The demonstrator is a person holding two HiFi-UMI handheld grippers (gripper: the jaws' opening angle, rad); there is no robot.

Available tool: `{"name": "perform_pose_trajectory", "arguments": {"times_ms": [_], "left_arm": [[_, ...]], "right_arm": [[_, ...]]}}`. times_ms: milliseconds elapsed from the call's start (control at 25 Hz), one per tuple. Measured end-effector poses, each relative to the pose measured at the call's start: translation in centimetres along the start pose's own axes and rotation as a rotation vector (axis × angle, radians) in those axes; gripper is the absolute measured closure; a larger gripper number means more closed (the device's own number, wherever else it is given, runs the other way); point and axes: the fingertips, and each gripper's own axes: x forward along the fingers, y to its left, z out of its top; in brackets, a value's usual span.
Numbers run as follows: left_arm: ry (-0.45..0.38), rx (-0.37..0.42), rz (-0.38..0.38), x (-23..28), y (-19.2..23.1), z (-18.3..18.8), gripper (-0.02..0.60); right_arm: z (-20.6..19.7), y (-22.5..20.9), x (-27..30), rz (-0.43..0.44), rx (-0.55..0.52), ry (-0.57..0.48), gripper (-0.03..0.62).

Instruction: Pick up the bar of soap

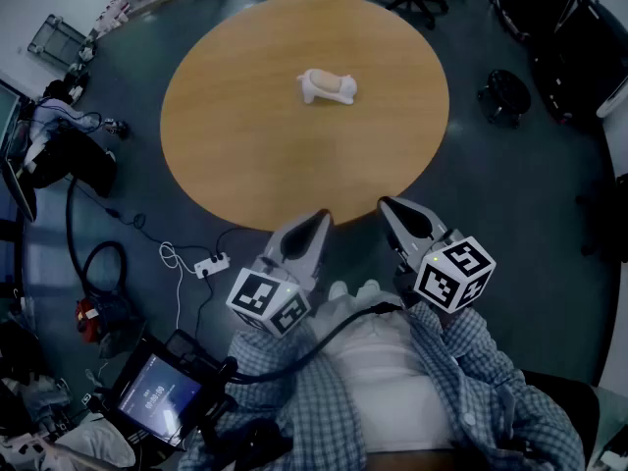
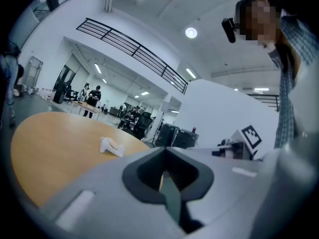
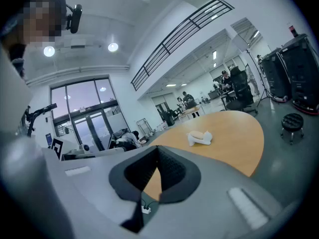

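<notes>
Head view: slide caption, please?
Left gripper and right gripper, shut, short of round wooden table bearing pale soap bar.

Table (image 1: 245, 155) = smooth matt wood; soap holder (image 1: 316, 89) = smooth wht plastic; shirt (image 1: 471, 361) = checked cloth

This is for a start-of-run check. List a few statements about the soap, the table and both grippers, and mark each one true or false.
1. The soap is on the round table. True.
2. The right gripper holds the soap. False: its jaws are together with nothing between them, and it is well apart from the soap.
3. The left gripper has its jaws wide open. False: they are together and empty.
4. Both grippers are at the person's side of the table, with the soap farther across it. True.
5. A white power strip lies on the table. False: it lies on the floor beside the table.
</notes>
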Motion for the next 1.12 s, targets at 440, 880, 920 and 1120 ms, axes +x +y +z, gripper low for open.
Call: {"name": "perform_pose_trajectory", "arguments": {"times_ms": [440,880,920,1120], "left_arm": [[0.011,-0.002,-0.008,0.1,0.0,-0.4,0.583],[0.010,0.013,0.037,1.2,-1.5,0.1,0.583],[0.005,0.016,0.037,1.3,-1.7,0.0,0.583],[-0.020,0.018,0.078,1.7,-2.3,0.1,0.583]], "right_arm": [[0.1,-0.2,0.1,0.002,0.001,0.000,0.591],[0.8,-1.0,-1.2,0.064,0.005,0.002,0.591],[0.8,-1.2,-1.4,0.067,0.004,0.005,0.591],[1.1,-2.4,-2.5,0.075,-0.023,0.014,0.591]]}}
